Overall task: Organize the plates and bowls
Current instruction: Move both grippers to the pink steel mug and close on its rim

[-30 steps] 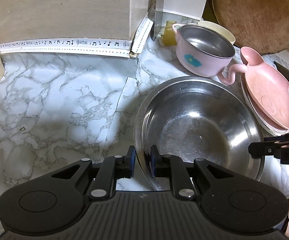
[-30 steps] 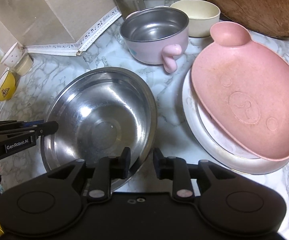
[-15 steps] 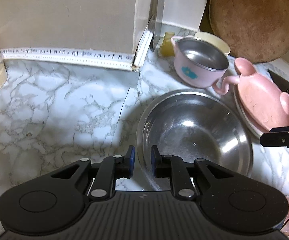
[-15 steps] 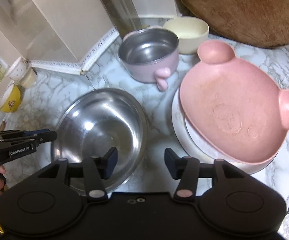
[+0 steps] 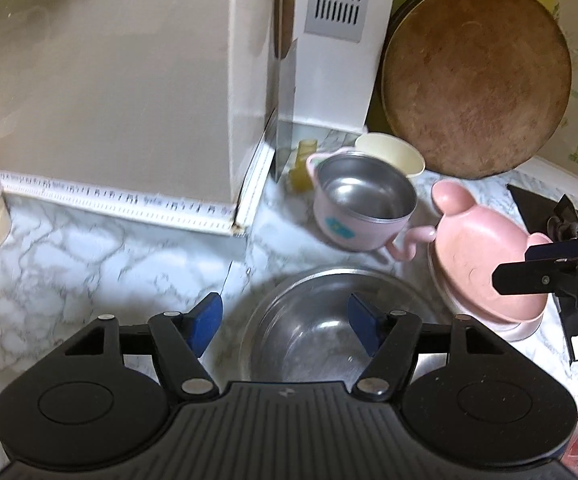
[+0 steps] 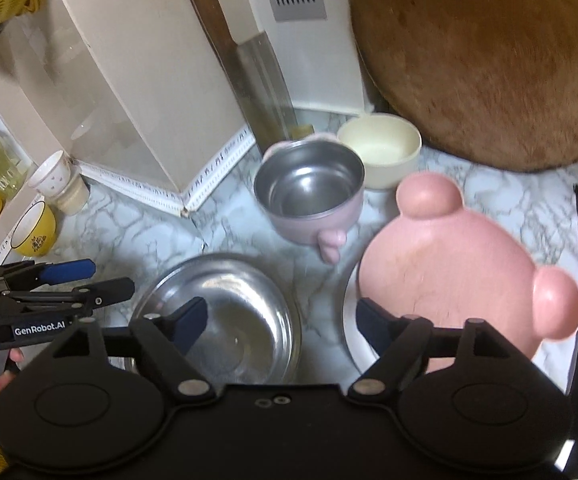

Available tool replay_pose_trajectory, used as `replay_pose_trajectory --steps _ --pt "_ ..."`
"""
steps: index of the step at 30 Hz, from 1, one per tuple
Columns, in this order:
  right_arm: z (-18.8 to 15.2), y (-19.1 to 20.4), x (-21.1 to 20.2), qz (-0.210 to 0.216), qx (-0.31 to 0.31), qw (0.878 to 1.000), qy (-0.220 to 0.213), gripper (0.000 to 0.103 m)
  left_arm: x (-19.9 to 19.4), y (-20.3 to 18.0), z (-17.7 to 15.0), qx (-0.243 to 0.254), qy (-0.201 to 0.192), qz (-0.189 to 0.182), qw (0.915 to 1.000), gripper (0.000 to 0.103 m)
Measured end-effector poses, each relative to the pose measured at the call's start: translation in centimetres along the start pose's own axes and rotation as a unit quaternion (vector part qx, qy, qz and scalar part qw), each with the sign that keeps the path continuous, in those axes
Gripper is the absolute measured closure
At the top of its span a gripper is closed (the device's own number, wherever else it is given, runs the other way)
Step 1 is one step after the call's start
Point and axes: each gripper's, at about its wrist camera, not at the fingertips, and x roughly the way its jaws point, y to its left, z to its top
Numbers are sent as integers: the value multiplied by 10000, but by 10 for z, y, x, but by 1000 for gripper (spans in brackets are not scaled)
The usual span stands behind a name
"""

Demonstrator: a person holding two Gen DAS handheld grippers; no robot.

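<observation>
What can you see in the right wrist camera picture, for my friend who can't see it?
The open right claw hovers over a marble counter, above a big round steel bowl and a pink bear-shaped plate lying on a white plate. Behind stand a pink steel-lined cup, a cream bowl and a round wooden board.

Both grippers, left (image 5: 285, 326) and right (image 6: 281, 324), released the steel bowl (image 5: 329, 320), jaws wide.

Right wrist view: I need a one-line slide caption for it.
Open right gripper above a steel bowl and a pink bear-shaped plate, with a pink-handled steel cup behind.
</observation>
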Motion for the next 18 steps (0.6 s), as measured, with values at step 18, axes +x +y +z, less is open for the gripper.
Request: replay_pose_trajectory --steps 18 --pt "54 -30 12 -383 -224 9973 -590 0 40 -19 61 -295 -344 270 9986 24"
